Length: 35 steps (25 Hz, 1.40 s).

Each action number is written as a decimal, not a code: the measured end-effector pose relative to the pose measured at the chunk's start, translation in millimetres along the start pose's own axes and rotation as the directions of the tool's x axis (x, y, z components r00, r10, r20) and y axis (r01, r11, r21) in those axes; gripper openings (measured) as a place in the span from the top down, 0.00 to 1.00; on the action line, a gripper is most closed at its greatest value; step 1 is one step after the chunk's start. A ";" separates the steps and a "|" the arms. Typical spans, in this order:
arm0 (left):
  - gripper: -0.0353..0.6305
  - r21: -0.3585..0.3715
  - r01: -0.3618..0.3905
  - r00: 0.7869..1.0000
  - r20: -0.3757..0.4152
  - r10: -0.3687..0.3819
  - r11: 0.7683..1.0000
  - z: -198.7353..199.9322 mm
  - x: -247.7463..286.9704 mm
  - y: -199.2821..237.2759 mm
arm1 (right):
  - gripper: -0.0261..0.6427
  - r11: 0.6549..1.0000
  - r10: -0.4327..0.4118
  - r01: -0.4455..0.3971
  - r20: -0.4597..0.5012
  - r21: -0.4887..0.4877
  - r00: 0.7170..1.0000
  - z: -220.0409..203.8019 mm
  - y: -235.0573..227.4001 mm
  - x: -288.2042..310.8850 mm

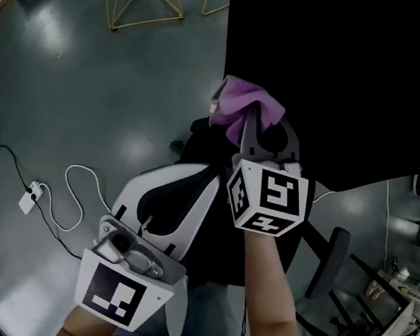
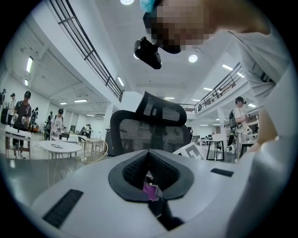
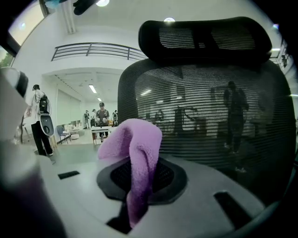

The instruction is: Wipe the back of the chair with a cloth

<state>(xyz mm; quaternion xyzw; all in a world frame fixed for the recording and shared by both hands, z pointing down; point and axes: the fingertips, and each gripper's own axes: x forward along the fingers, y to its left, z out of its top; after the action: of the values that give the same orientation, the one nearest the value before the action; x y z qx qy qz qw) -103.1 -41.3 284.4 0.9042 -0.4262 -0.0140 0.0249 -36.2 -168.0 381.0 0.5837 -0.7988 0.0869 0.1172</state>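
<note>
Pinching the cloth [image 3: 135,155] at its bunched middle, our right gripper [image 3: 139,188] holds it; soft and light, it flops ahead of the jaws near the chair back [image 3: 219,116]. Our left gripper [image 2: 150,179] sits closed.

purple cloth [image 3: 135,153] bunched upright, just before the black mesh chair back [image 3: 209,107].

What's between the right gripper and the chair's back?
A purple cloth, pinched in the right gripper, stands before the chair's mesh back. The right gripper view shows it.
</note>
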 end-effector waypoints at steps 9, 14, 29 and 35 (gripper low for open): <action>0.93 0.007 -0.001 1.000 -0.003 0.001 1.000 -1.4 -3.5 0.0 | 0.89 1.000 0.004 -0.004 -0.002 0.009 1.000 -14.0 0.0 -3.5; 0.93 0.009 0.004 1.000 -0.009 -0.004 1.000 -3.8 -3.4 -0.2 | 0.89 1.000 -0.005 0.005 -0.036 0.004 0.999 -39.8 -0.4 -5.4; 0.93 0.008 0.012 1.000 -0.027 -0.012 1.000 -10.0 6.5 -8.6 | 0.89 0.999 -0.019 0.018 -0.009 -0.050 1.000 -41.4 -14.0 -13.6; 0.93 0.001 0.032 0.999 -0.034 -0.032 0.999 -14.4 17.4 -21.4 | 0.89 0.997 -0.034 0.033 -0.011 -0.063 0.999 -42.7 -29.6 -18.9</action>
<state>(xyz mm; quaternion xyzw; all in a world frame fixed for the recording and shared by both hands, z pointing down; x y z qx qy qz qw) -74.9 -40.6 297.5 0.9111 -0.4110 0.0012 0.0315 1.2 -147.9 416.5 0.5925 -0.7904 0.0635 0.1419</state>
